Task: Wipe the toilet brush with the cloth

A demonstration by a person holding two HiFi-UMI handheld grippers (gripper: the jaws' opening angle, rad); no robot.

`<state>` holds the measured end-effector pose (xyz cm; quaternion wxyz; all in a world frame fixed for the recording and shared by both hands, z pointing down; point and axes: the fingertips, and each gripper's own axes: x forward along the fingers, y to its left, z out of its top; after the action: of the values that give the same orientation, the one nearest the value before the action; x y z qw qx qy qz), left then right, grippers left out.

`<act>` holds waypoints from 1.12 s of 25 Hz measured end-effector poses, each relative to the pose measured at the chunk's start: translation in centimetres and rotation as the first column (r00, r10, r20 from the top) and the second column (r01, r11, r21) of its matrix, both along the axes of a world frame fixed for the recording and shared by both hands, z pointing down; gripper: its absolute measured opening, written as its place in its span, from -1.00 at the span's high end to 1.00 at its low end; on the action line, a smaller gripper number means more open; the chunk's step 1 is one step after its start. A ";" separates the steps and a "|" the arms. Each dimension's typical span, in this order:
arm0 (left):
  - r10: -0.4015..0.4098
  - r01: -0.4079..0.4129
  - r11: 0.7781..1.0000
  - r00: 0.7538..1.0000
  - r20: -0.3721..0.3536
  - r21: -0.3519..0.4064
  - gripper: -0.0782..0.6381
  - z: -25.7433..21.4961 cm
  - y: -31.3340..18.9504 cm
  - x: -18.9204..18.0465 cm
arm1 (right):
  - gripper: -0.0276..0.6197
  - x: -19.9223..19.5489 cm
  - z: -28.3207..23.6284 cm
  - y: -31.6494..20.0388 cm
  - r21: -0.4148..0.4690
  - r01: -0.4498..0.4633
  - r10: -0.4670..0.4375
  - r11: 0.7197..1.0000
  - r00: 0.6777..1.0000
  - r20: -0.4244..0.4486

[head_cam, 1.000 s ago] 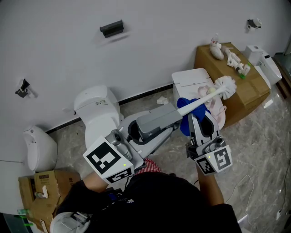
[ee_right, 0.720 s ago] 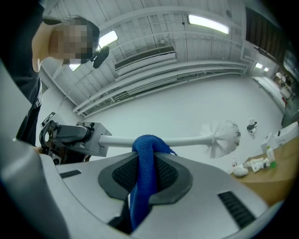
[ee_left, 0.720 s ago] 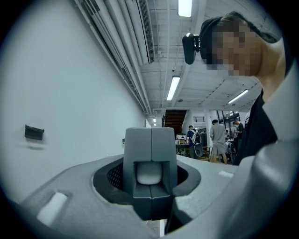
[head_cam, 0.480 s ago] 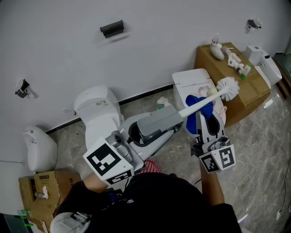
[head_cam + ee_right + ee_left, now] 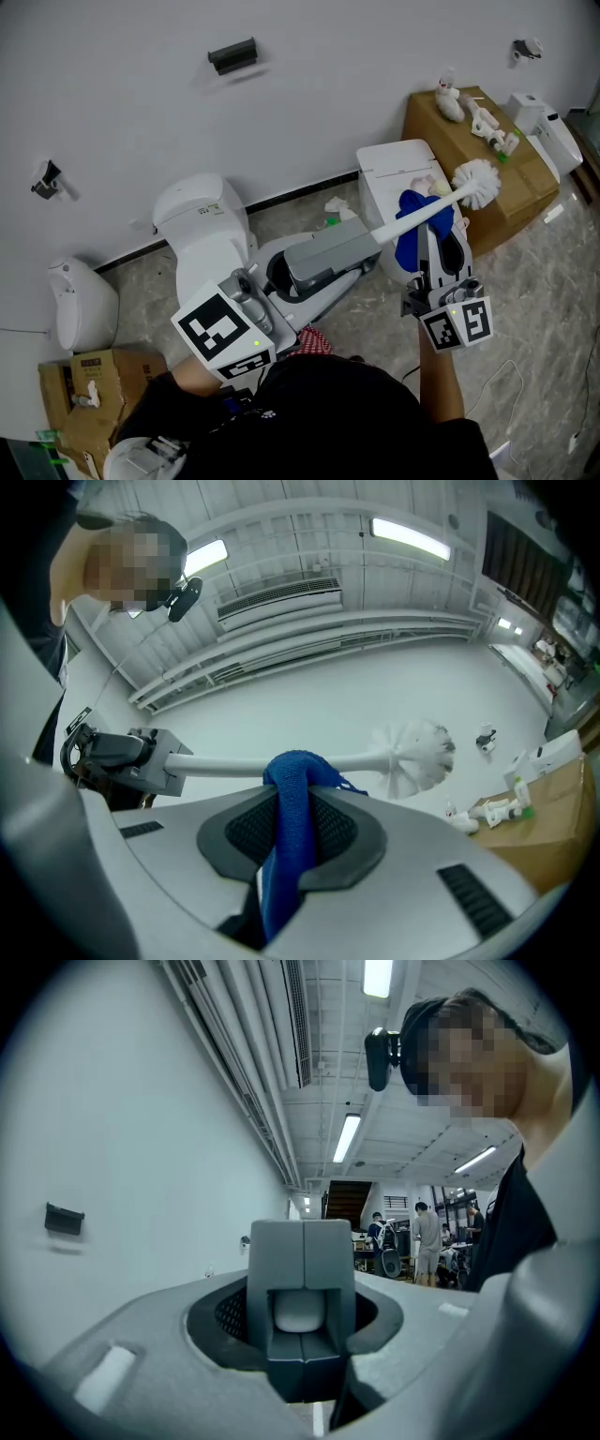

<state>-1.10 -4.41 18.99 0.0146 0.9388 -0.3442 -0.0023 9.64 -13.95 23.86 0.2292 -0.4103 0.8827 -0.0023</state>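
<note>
Toilet brush [image 5: 476, 182] [image 5: 412, 757]: a white brush held clear of the floor, its straight handle running from the left gripper [image 5: 364, 242] toward 2 o'clock in the head view and ending in the round white bristle head. In the right gripper view the handle lies across the frame from 9 o'clock to 3 o'clock, with the bristle head at the 3 o'clock end.

Cloth [image 5: 424, 225] [image 5: 289, 803]: a blue cloth, folded over the brush handle just short of the bristle head and touching it. Both ends hang down into the right gripper [image 5: 433, 242] [image 5: 286, 832].

Right gripper: jaws clamped on the blue cloth, pointing toward 12 o'clock in the head view. Its marker cube sits at the 6 o'clock end.

Left gripper [image 5: 302, 1274]: jaws closed together on the near end of the brush handle. The rounded white butt of the handle shows between them in the left gripper view.

Surroundings, head view: a white toilet [image 5: 199, 225] stands against the wall at 9 o'clock of the left gripper. A white box [image 5: 394, 167] lies beneath the brush at 12 o'clock of the right gripper. A cardboard box [image 5: 525, 187] carrying small white items stands beside it at 2 o'clock. The floor [image 5: 539, 272] is stone-patterned.
</note>
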 end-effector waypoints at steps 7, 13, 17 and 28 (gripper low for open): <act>0.009 -0.009 1.000 1.000 0.004 -0.003 0.31 0.1 -0.1 -0.2 | 0.72 1.1 0.3 -1.1 -0.020 -0.040 0.040 0.999 0.999 0.005; 0.020 -0.020 1.000 1.000 0.015 -0.001 0.31 0.2 0.1 -0.4 | 0.72 2.0 0.5 -1.7 -0.032 -0.072 0.073 0.997 0.997 0.012; 0.030 -0.029 1.000 0.999 0.022 -0.001 0.31 0.3 -0.1 -0.1 | 0.72 2.9 0.6 -2.2 -0.039 -0.092 0.093 0.995 0.995 0.021; 0.053 -0.053 0.999 0.998 0.039 0.005 0.31 0.5 -0.8 0.1 | 0.72 4.4 0.7 -3.6 -0.052 -0.124 0.127 0.991 0.990 0.056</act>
<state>-1.04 -5.24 19.49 0.0051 0.9475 -0.3193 0.0150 14.00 -17.56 24.56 0.2451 -0.4702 0.8476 -0.0214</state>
